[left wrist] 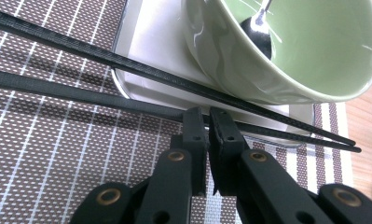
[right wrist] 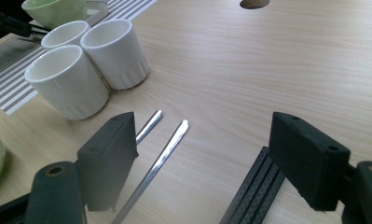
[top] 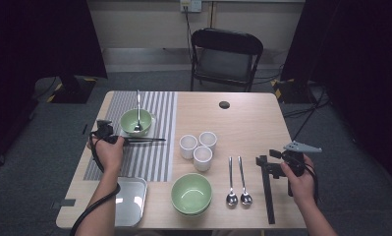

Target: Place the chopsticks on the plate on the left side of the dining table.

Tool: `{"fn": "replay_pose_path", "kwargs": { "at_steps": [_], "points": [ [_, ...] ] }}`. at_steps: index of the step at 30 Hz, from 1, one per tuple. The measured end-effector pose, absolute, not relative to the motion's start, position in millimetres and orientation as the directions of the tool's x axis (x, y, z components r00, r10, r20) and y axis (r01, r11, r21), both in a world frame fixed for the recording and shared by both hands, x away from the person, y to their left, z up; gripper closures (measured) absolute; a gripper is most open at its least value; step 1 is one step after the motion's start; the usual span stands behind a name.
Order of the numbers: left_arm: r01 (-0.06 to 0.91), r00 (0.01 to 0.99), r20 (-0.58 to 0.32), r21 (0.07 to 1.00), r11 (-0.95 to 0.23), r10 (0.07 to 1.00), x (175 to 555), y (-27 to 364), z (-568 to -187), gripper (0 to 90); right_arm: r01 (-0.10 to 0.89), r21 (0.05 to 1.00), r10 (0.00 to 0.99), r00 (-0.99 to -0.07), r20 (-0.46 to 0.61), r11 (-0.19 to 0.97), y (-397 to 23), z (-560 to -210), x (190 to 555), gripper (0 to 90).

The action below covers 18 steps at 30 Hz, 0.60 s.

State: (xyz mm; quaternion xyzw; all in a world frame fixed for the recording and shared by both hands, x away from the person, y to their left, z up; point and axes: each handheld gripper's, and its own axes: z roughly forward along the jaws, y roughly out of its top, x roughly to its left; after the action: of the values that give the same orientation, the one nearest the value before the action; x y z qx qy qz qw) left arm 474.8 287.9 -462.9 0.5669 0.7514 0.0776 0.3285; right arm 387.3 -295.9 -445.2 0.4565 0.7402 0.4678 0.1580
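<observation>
2 chopsticks (left wrist: 127,84) pinched in left gripper (left wrist: 207,135) jaws, grip point hidden; right gripper (right wrist: 202,154) jaws open.

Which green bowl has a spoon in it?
The far bowl on the striped mat, near the left gripper. The near bowl at the table's front edge holds nothing.
</observation>
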Motion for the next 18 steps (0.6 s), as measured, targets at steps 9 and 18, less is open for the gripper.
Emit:
{"fn": "replay_pose_path", "kwargs": {
  "at_steps": [9, 18],
  "points": [
    [0.784, -0.157, -0.434, 0.491, 0.379, 0.887, 476.9, 291.5, -463.9, 85.5, 0.53, 0.835, 0.823, -0.535, 0.193, 0.148, -295.1, -445.6, 387.5, 22.9],
    [0.775, -0.167, -0.439, 0.495, 0.393, 0.883, 479.1, 291.1, -464.7, 85.3, 0.528, 0.837, 0.823, -0.534, 0.195, 0.144, -295.9, -445.2, 387.4, 22.9]
  ]
}}
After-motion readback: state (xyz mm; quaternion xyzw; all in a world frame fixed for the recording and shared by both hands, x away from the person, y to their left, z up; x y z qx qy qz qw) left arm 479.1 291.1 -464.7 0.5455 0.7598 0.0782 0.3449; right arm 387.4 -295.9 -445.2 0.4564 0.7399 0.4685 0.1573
